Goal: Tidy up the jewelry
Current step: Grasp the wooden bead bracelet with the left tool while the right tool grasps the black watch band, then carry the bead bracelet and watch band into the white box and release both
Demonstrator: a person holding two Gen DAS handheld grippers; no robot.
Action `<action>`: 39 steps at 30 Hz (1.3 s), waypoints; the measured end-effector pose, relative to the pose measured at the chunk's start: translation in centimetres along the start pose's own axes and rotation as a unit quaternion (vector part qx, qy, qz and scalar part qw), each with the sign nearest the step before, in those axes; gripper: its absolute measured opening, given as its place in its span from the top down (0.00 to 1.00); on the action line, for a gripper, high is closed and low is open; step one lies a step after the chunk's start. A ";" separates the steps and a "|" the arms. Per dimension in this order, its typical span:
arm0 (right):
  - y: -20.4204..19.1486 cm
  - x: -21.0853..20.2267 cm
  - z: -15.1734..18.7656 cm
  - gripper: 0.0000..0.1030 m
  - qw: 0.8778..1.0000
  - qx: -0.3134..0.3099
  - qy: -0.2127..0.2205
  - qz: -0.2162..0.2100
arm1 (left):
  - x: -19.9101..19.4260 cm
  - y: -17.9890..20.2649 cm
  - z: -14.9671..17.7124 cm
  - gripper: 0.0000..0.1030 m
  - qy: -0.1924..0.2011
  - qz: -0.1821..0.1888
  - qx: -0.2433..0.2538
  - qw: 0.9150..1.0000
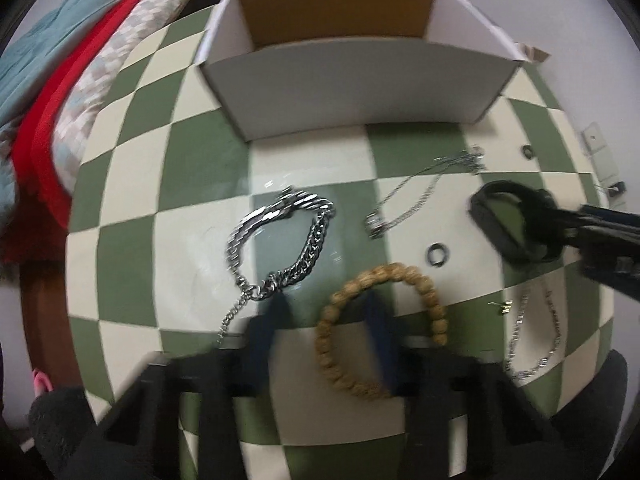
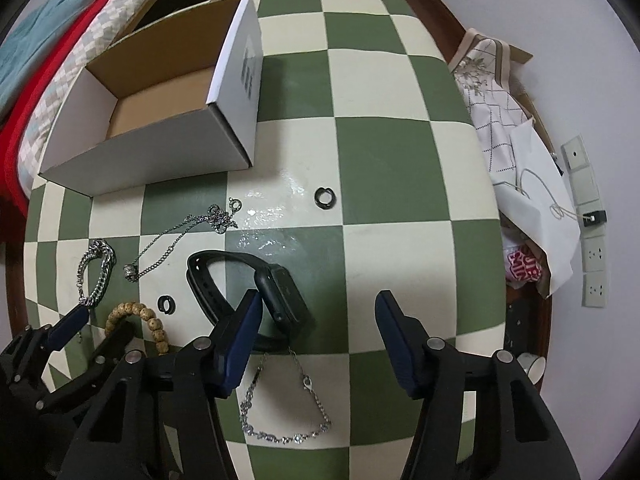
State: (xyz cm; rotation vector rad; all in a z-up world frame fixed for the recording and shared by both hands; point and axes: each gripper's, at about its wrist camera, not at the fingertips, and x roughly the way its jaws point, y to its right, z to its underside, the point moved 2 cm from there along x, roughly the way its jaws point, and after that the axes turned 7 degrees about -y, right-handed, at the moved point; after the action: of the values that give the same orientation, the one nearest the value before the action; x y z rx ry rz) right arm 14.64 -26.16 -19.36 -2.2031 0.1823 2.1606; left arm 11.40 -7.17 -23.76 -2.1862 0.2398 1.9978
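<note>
Spread across the checkered counter [image 2: 380,152], the jewelry is seen in front of the open box [image 2: 160,92]. The right gripper [image 2: 318,332] is held with fingers apart, 1 beside the watch [image 2: 280,292]. The left gripper [image 1: 324,320] (fingers apart) straddles the bead bracelet's [image 1: 380,328] edge, near the chain bracelet [image 1: 280,240].

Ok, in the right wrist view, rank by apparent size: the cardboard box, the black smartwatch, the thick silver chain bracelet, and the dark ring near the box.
1. cardboard box
2. black smartwatch
3. thick silver chain bracelet, though it lies farther out, so this is unsure
4. dark ring
</note>
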 end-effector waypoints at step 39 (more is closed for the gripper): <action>-2.4 -12.8 -6.0 0.87 0.979 0.048 0.103 -0.169 | -16.7 -3.9 -13.6 0.94 0.144 0.095 -0.046 0.984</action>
State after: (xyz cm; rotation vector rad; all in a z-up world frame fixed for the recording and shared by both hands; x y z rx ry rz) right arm 20.63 -23.88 -6.56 -2.2095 -0.0747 1.7148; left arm 24.01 -6.52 -5.90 -2.6005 0.4158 1.8056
